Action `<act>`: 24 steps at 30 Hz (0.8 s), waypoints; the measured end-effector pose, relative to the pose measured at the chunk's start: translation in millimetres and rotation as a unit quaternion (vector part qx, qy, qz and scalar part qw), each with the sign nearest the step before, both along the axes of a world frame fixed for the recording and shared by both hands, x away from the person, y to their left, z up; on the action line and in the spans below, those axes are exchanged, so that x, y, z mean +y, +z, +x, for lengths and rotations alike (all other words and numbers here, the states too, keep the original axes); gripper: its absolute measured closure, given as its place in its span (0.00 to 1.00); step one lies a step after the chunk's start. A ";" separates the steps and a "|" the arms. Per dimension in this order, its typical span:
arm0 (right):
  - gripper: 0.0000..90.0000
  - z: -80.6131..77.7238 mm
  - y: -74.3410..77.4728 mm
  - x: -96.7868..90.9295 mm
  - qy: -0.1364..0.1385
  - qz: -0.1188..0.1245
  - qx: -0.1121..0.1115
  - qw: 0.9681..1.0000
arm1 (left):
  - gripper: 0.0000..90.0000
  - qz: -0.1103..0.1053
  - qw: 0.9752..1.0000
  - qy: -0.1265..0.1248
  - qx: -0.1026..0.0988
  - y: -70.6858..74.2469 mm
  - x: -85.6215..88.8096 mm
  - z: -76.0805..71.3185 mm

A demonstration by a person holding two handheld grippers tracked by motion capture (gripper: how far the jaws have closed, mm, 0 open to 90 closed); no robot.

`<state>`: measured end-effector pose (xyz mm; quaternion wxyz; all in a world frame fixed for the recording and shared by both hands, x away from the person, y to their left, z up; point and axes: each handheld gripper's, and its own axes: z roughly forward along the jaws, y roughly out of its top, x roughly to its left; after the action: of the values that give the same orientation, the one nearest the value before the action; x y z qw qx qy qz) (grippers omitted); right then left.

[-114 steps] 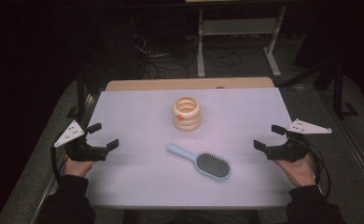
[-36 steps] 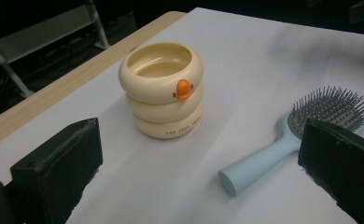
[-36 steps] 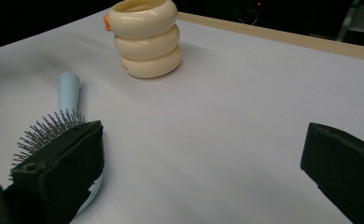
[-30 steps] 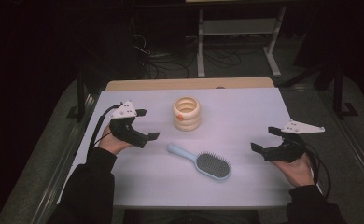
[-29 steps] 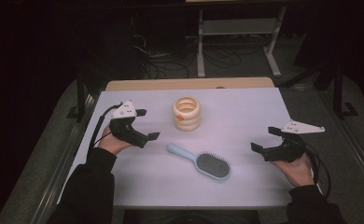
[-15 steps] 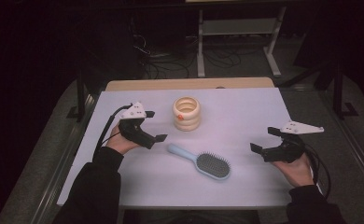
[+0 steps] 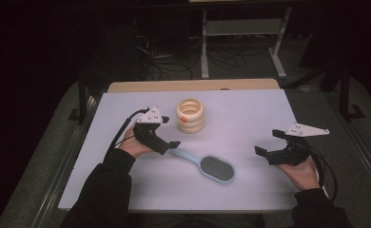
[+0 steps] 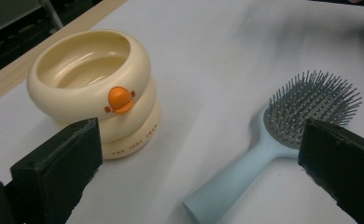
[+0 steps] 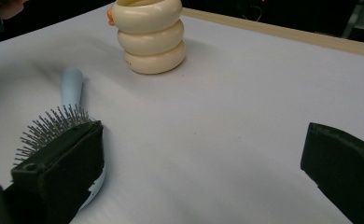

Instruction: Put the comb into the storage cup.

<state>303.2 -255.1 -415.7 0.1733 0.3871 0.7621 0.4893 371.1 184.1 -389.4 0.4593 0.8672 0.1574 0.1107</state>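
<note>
Worktop (image 7: 250, 118): a pale sheet is covering most of it, with a strip of bare wood showing along the far edge; the far right stretch and the near middle are lying open, with wide room between the things and every edge.
Floor: dark ground with cables and a pale metal frame (image 7: 243, 28) is showing beyond the far edge; detail there is too dim to tell.
Left tool (image 7: 167, 135): it is hovering left of centre, held in the person's left hand (image 7: 135, 145), jaws standing wide apart and gripping nothing; its lower jaw tip is sitting just beside the brush handle's end, and whether it is touching is hard to judge from above.
Right tool (image 7: 269, 142): it is waiting near the right edge in the right hand (image 7: 302, 172), jaws spread and empty, well apart from the brush, with open sheet between them.
Hairbrush (image 7: 207, 164): a pale blue handle with a grey bristled head is lying flat near the middle, bristles up, handle pointing toward the left tool, head toward the near right.
Ringed pot (image 7: 190, 115): a cream container shaped like three stacked rings is standing upright behind the brush, near the far edge, an orange beak mark on its side; in the left gripper view its hollow is looking empty.
</note>
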 end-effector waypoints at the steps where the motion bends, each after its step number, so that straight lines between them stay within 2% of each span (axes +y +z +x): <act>1: 0.00 0.0 0.0 0.0 0.000 0.000 0.000 1.000 | 0.00 0.001 1.000 -0.002 0.002 -0.7 -1.8 0.1; 13: 0.00 0.2 -0.2 0.3 0.001 -0.001 0.001 1.000 | 0.00 0.014 1.000 -0.017 0.013 -11.1 -15.5 3.7; 24: 0.00 0.2 -0.2 0.3 0.003 0.000 0.000 1.000 | 0.00 0.039 0.999 -0.024 0.027 -24.6 -26.8 9.2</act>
<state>303.5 -254.8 -415.8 0.1716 0.3849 0.7635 0.4893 380.3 157.3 -414.0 0.4232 0.8907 0.1443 0.0821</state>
